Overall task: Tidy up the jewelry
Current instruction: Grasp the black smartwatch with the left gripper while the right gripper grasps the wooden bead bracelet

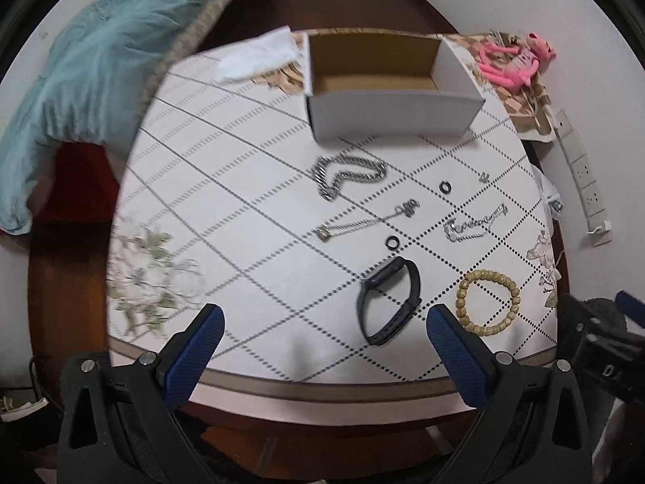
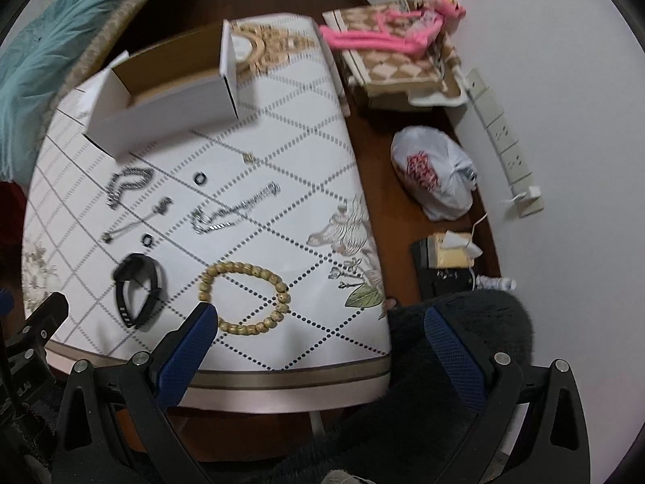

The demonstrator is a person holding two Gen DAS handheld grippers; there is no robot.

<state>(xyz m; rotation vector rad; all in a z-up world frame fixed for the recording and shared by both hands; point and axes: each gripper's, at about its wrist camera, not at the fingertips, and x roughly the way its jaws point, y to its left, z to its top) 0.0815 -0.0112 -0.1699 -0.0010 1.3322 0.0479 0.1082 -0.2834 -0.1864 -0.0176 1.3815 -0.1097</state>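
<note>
An open white cardboard box (image 1: 387, 115) (image 2: 161, 109) stands empty at the back of the table. In front of it lie a thick silver chain (image 1: 346, 175) (image 2: 127, 185), a thin pendant necklace (image 1: 365, 218) (image 2: 137, 218), a silver bracelet (image 1: 475, 222) (image 2: 234, 209), two black rings (image 1: 444, 186) (image 1: 392, 241), a small charm (image 1: 483, 178), a black wristband (image 1: 389, 302) (image 2: 139, 286) and a tan bead bracelet (image 1: 487, 300) (image 2: 244, 296). My left gripper (image 1: 324, 322) is open above the front edge, beside the wristband. My right gripper (image 2: 318, 322) is open near the bead bracelet.
The table (image 1: 242, 209) has a white diamond-patterned cover. A teal cloth (image 1: 80, 68) hangs at left. A pink plush toy (image 2: 403, 32) lies on a patterned box at back right. A white plastic bag (image 2: 435, 173), a power strip (image 2: 504, 137) and a tissue box (image 2: 451, 252) sit on the floor at right.
</note>
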